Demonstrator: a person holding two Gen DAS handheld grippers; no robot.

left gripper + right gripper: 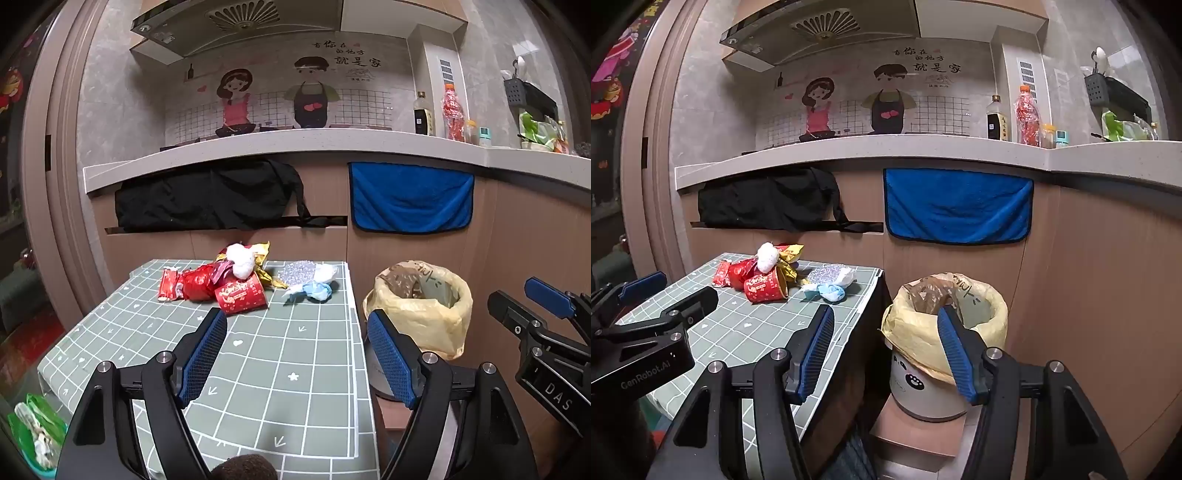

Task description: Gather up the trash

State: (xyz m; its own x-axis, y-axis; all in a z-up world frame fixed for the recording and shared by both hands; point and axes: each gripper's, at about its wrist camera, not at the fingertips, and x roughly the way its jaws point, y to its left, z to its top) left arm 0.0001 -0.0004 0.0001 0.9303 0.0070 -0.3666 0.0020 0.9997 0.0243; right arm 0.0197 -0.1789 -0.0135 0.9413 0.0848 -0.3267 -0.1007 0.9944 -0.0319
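Holding both tongs apart and empty, you kept the left tongs (295, 332) over the table (258, 369), the right tongs (884, 330) near the bin (923, 384).

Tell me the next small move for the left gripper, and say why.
Probably ease the left gripper forward toward the red paper cup, the nearest piece in the litter pile. Its fingers stand wide open with nothing between them, well short of the pile at the far end of the table. The lined bin waits just past the table's right edge, already holding some trash.
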